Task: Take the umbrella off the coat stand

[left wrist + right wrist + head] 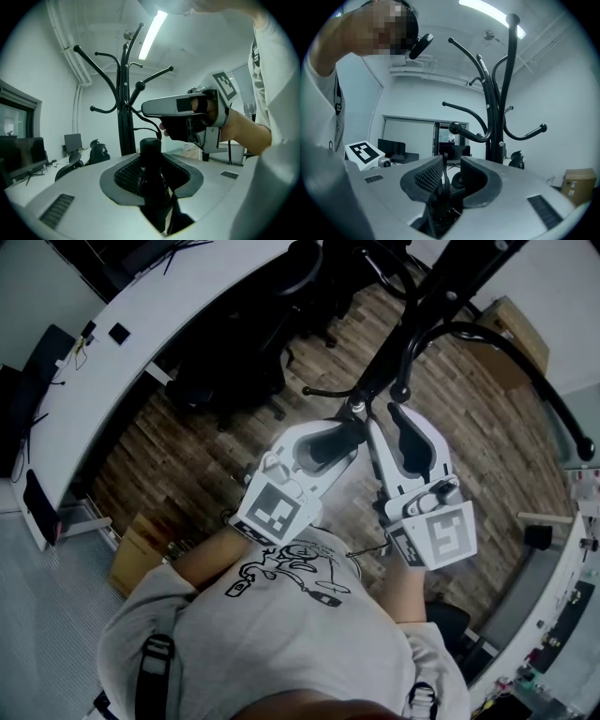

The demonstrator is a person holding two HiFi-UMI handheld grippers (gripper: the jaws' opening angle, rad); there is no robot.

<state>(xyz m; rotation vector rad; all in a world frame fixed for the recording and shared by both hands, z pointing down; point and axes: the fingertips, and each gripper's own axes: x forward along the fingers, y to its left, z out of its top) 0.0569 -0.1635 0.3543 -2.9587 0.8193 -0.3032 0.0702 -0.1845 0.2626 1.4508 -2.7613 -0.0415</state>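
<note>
The black coat stand (441, 287) rises just ahead of me, its curved arms spreading in the left gripper view (124, 108) and the right gripper view (506, 93). My left gripper (345, 434) is shut on the umbrella's black cylindrical handle (323, 448), which stands upright between its pads (151, 159). Close on its right, my right gripper (392, 418) is open. A thin dark strap (440, 185) from the umbrella hangs loose in the gap between its jaws (452, 171). The rest of the umbrella is hidden below the grippers.
Black office chairs (234, 352) stand by a long white desk (141, 324) at the upper left. Cardboard boxes sit at the far right (511, 329) and lower left (136, 554) on the wood floor. The stand's hooks (403, 390) curve out close to both grippers.
</note>
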